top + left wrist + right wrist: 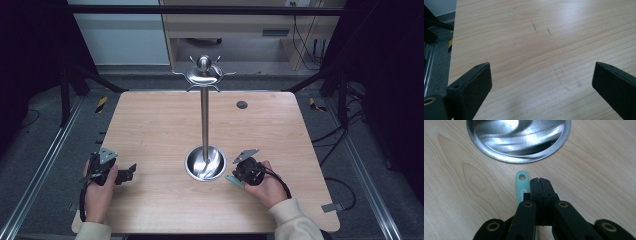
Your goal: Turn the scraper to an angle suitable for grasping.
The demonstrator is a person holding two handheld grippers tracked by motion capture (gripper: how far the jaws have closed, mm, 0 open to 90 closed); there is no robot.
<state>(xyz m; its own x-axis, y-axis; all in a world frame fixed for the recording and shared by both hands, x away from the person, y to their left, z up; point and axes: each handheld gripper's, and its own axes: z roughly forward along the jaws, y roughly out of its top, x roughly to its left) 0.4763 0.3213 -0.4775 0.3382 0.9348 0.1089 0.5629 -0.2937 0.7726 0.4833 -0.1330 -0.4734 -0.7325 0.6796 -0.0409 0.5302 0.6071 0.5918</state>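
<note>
The left gripper [131,171] sits wide apart over the bare wooden worktop [150,125]; the right gripper [540,185] is pressed together beside a mint green handle [521,185], near the shiny metal stand [204,162].

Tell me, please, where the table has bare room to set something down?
The table is bare left of the metal stand, ahead of the left gripper, and across the far right past the small dark disc. It is crowded between the stand's base and the right gripper, beside the mint handle.
</note>
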